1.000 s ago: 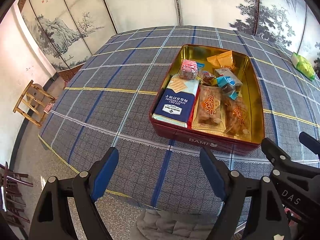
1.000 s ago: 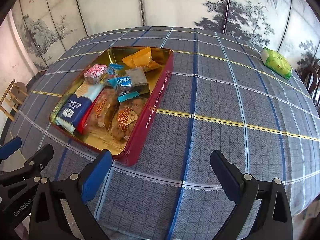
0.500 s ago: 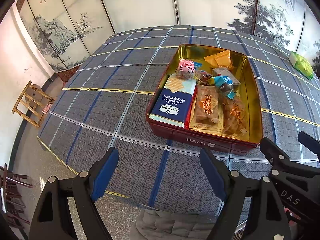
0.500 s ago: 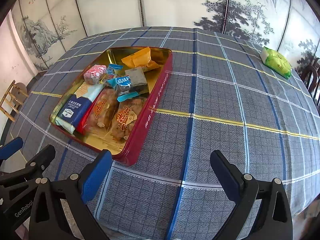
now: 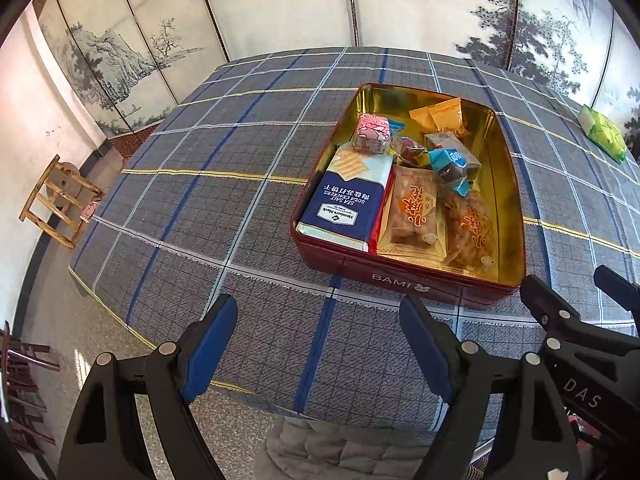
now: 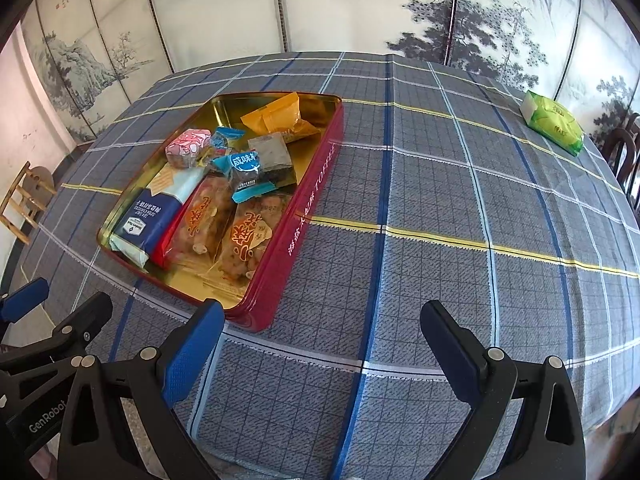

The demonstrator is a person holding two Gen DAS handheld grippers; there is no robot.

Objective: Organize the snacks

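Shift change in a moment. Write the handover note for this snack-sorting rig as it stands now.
Left gripper: open, empty, over the near table edge in front of the tin.
Right gripper: open, empty, beside the tin's near right corner.
Red tin: on the checked tablecloth, lid off, holding the blue cracker pack, two orange-print pastry bags, pink packet, yellow packets and small wrapped sweets.
Green packet: alone at the far right of the table.
Done: most snacks are in the tin.
Left: probably the green packet, if it belongs.
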